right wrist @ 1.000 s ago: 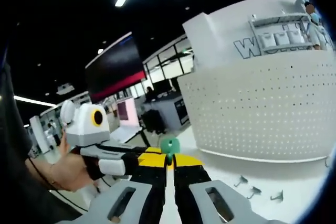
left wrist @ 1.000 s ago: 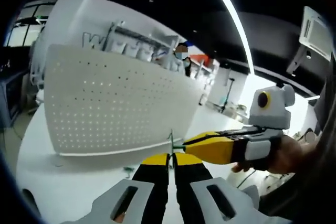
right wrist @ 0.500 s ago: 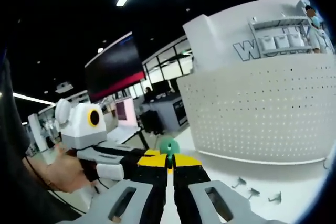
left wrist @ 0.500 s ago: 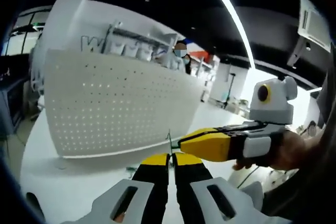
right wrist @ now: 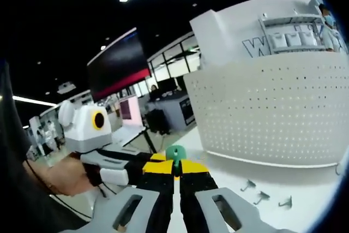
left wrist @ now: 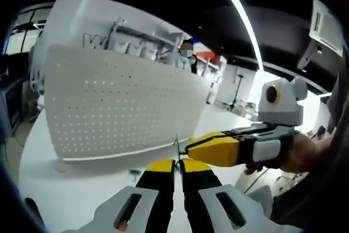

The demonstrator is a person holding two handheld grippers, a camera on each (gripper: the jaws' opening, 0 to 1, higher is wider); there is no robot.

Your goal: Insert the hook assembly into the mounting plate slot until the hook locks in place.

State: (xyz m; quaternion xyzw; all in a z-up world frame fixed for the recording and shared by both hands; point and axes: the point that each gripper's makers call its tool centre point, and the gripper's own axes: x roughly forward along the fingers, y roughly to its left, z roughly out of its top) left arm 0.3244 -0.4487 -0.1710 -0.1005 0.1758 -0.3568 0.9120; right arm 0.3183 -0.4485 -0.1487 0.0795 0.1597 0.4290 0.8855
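Thin metal hook (left wrist: 176,147) with a green cap (right wrist: 175,153) — pinched upright in the closed left gripper (left wrist: 178,163) and right gripper (right wrist: 175,165), tips together, in front of the white perforated plate (left wrist: 114,107). Spare hooks (right wrist: 262,196) on the table (right wrist: 316,189).

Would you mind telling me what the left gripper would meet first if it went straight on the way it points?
Probably the right gripper, whose yellow tips cross just ahead of the left gripper; beyond it stands the white pegboard, though depth is hard to judge.
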